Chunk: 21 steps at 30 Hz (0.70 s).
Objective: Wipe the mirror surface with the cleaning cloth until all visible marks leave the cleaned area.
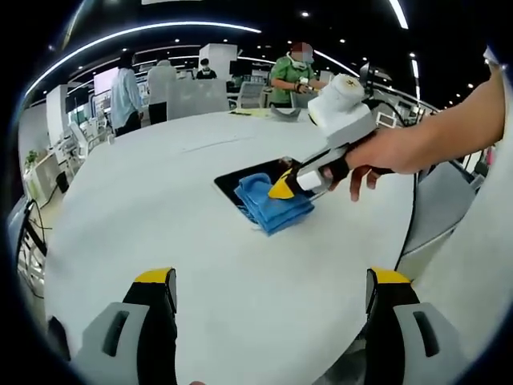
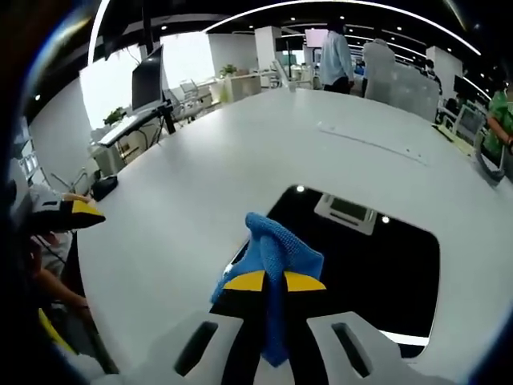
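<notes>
Overhead, ceiling lights — below, white table, dark mirror, open office.

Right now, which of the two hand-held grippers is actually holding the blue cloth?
The right hand-held gripper: its jaws pinch the blue cloth over the mirror. The left hand-held gripper is open, holding nothing.

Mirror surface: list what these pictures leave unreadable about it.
- Marks on the mirror: right gripper view, dark glass reflecting ceiling lights; none can be made out.
- Mirror's near part: the blue cloth and right gripper cover it.
- Left gripper view: mirror too small, mostly under cloth.
</notes>
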{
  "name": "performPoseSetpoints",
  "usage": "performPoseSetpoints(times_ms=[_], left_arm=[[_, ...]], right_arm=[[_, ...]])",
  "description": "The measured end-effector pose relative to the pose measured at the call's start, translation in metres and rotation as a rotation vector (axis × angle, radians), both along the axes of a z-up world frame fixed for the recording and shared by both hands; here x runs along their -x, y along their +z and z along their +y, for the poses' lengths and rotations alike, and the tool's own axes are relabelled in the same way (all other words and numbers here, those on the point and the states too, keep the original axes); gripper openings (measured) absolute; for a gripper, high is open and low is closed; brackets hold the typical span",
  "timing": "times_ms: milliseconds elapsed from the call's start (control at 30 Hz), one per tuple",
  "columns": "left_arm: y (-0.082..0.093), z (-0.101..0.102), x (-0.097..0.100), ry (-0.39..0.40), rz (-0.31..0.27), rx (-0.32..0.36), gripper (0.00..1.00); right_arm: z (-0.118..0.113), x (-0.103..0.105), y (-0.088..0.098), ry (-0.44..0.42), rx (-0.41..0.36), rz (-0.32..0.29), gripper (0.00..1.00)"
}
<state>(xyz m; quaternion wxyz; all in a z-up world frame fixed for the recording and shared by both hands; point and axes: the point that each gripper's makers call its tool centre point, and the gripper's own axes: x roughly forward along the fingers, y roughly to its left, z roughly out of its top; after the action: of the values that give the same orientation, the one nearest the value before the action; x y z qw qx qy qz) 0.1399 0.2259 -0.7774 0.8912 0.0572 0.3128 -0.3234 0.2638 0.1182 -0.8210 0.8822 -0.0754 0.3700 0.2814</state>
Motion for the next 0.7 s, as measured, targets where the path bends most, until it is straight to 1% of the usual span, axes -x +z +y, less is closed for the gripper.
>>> performPoseSetpoints(times_ms=[133, 233, 333, 400, 467, 500, 533, 633, 700], left_arm=[[0.004, -0.004, -0.002, 0.0, -0.009, -0.015, 0.99], [0.008, -0.006, -0.003, 0.02, -0.021, -0.014, 0.99], [0.007, -0.009, -0.004, 0.039, -0.021, -0.009, 0.99], [0.007, -0.014, -0.002, 0.04, -0.019, -0.023, 0.99], [0.009, -0.02, -0.002, 0.044, -0.024, -0.004, 0.99], [0.009, -0.022, -0.001, 0.047, -0.016, -0.002, 0.99], [0.01, -0.024, -0.001, 0.051, -0.023, -0.005, 0.99], [0.013, -0.03, -0.002, 0.063, -0.028, 0.002, 0.99], [0.013, -0.033, -0.001, 0.059, -0.031, -0.016, 0.99]], right_arm=[[-0.004, 0.003, 0.009, 0.004, -0.019, -0.009, 0.03], [-0.01, 0.006, 0.017, 0.016, -0.033, -0.021, 0.03], [-0.016, 0.01, 0.026, 0.025, -0.052, -0.031, 0.03], [-0.022, 0.012, 0.034, 0.028, -0.067, -0.039, 0.03], [-0.029, 0.012, 0.042, 0.02, -0.095, -0.051, 0.03], [-0.033, 0.013, 0.044, 0.015, -0.101, -0.049, 0.03], [-0.037, 0.015, 0.048, 0.011, -0.111, -0.049, 0.03], [-0.048, 0.02, 0.054, 0.013, -0.121, -0.056, 0.03], [-0.057, 0.023, 0.058, 0.011, -0.13, -0.057, 0.03]])
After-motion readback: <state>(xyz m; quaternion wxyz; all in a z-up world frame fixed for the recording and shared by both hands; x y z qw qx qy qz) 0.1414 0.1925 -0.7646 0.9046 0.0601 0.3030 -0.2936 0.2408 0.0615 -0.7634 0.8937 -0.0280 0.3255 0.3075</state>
